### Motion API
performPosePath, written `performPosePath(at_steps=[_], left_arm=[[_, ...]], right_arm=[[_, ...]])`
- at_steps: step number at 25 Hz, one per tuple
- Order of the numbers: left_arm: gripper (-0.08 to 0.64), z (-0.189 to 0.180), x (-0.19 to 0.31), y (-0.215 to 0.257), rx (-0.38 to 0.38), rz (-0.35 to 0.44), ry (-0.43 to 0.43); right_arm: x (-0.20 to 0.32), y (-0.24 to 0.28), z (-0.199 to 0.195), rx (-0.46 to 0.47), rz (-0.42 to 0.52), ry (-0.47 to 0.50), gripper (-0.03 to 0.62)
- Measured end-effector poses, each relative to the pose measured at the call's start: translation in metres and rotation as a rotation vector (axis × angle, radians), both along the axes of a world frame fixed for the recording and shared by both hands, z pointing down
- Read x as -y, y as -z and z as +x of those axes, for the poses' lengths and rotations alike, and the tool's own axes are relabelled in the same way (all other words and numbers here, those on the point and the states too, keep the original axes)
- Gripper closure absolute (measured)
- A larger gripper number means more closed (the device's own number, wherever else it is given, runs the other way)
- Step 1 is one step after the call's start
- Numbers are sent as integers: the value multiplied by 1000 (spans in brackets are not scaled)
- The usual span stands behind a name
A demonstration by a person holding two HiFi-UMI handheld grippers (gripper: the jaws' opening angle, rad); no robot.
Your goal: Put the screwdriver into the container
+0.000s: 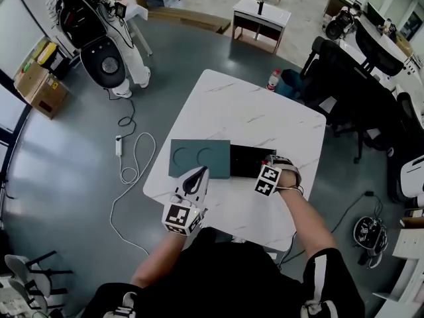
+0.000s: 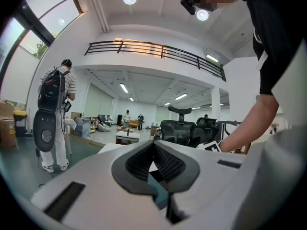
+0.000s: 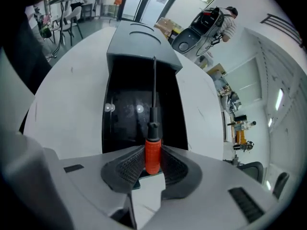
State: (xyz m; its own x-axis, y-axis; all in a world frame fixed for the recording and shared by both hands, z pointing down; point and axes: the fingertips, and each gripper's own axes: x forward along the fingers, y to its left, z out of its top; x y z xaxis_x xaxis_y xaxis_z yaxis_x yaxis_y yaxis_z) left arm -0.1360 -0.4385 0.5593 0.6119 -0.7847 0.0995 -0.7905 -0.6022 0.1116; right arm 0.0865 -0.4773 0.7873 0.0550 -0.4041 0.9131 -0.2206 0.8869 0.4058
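My right gripper (image 3: 152, 163) is shut on the orange handle of a screwdriver (image 3: 153, 128). Its thin dark shaft points forward over the open black container (image 3: 124, 109). In the head view that container (image 1: 246, 161) lies on the white marble table (image 1: 252, 111), with the right gripper (image 1: 267, 162) at its right end. A teal lid (image 1: 199, 158) with two round recesses lies against the container's left side. My left gripper (image 1: 197, 175) hangs at the lid's near edge. In its own view the left gripper (image 2: 153, 150) has its tips touching and holds nothing.
A person with a backpack (image 1: 99, 25) stands at the far left by cardboard boxes (image 1: 40, 78). A white cable (image 1: 132, 161) runs over the floor left of the table. A bottle (image 1: 273, 79) and black office chairs (image 1: 344, 78) stand beyond the table's far right corner.
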Motion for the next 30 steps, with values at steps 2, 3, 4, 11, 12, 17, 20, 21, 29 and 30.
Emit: performPosePath(at_steps=[2,3,4,11,12,17,20,21,29,30], left_arm=[[554,-1,2,1,-2,2,-2],[554,-1,2,2,-2,3,-3],[554,-1,3,2,-3,3,-4],[554,3,7,-4,-8,-16,-16],[554,4,7,-5,-9,-17,-18],[554,6,3,-3,-10,-13,-26],[554,7,-2,-2,4,-10,-38],[554,6,-4,-1,7,-7,-38],[554,12,-13,9,8,4,-41],[554,15,-15,11,3,10,-49]], right_arm=[[1,-5,-3,-25,-27,8,480],[1,-8,-4,-41,-40,16,480],[1,-11,-4,-59,-53,27,480],[1,-23,-5,-109,-132,65,480],[1,-23,-5,-106,-136,65,480],[-1,-16,-6,-75,-136,49,468],[-4,3,-14,-7,-92,14,428],[-5,14,-16,25,-65,2,422],[-15,157,-41,543,316,-230,411],[-17,178,-42,629,375,-269,413]])
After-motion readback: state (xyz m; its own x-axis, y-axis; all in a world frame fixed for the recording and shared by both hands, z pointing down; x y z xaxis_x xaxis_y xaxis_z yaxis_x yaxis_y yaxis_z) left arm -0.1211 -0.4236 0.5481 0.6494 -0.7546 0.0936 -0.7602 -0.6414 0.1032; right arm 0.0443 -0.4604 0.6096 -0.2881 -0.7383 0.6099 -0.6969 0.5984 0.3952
